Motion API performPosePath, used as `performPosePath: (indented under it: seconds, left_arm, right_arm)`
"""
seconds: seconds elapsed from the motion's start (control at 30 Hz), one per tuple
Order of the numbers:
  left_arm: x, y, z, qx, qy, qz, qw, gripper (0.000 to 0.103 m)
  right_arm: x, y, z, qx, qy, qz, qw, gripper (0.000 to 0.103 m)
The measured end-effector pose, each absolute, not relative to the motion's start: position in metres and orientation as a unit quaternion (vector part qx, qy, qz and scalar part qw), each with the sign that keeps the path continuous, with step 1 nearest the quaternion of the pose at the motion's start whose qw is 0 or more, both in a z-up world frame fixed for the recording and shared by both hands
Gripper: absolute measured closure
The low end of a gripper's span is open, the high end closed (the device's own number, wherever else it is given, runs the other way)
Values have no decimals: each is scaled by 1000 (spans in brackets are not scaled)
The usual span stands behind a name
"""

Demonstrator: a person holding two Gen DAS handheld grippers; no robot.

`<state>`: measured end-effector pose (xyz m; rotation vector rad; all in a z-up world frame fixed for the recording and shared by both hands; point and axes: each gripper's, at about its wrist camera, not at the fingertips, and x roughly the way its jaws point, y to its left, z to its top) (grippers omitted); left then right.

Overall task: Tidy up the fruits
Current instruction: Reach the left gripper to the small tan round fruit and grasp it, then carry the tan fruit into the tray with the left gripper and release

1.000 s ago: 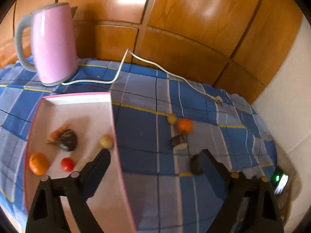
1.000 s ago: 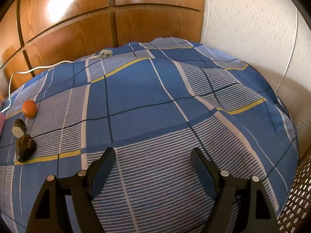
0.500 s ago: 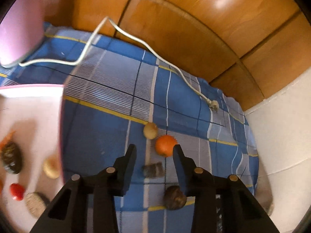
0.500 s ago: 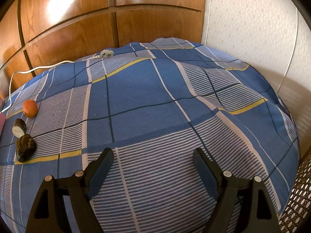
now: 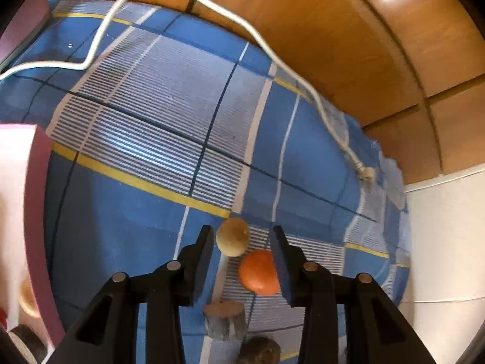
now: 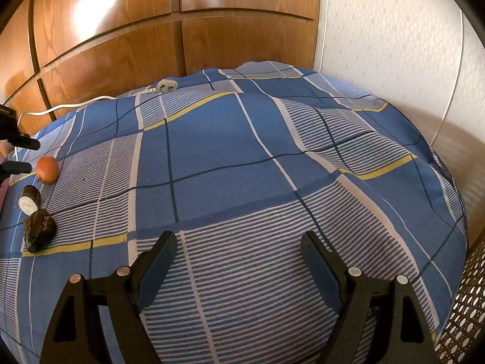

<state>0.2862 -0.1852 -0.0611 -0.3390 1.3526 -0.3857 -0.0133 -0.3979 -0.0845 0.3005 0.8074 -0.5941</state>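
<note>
My left gripper [image 5: 242,233] hovers low over a small tan fruit [image 5: 232,236] and an orange [image 5: 259,271] on the blue checked cloth. Both sit in the gap between its fingers. The jaws stand narrow and are opening; neither pad visibly presses on the fruit. Closer to the camera lie a cut brown piece [image 5: 224,318] and a dark lump [image 5: 257,353]. At the left edge is the pink tray [image 5: 36,212] with fruit in it. The right wrist view shows the left gripper [image 6: 30,156] beside the orange [image 6: 47,169]. My right gripper [image 6: 239,242] is open over bare cloth.
A white cable with its plug [image 5: 365,173] runs along the back of the cloth, below the wooden panel wall. A pink kettle [image 5: 18,30] shows at the top left. A white wall and a wicker basket [image 6: 466,318] bound the right side.
The left gripper swung right from above the tray and dropped toward the tan fruit and orange, its jaws narrowing from wide. The right gripper has stayed where it was.
</note>
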Motion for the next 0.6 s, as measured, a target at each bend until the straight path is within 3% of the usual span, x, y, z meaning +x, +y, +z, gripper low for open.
performPosePath:
  seconds: [0.07, 0.17, 0.2, 0.6]
  left_arm:
    - [287, -188, -68, -144, 627, -161, 749, 61]
    - [284, -191, -68, -123, 615, -157, 763, 70]
    - [282, -192, -68, -121, 612, -167, 763, 78]
    - [250, -143, -21, -120, 549, -213, 799, 78]
  right_arm:
    - [-13, -398, -84, 143, 386, -283, 866, 18]
    - [-13, -398, -84, 143, 386, -283, 866, 18]
    - [-13, -398, -84, 143, 386, -283, 866, 18]
    - [-13, -397, -84, 140, 385, -285, 867, 18]
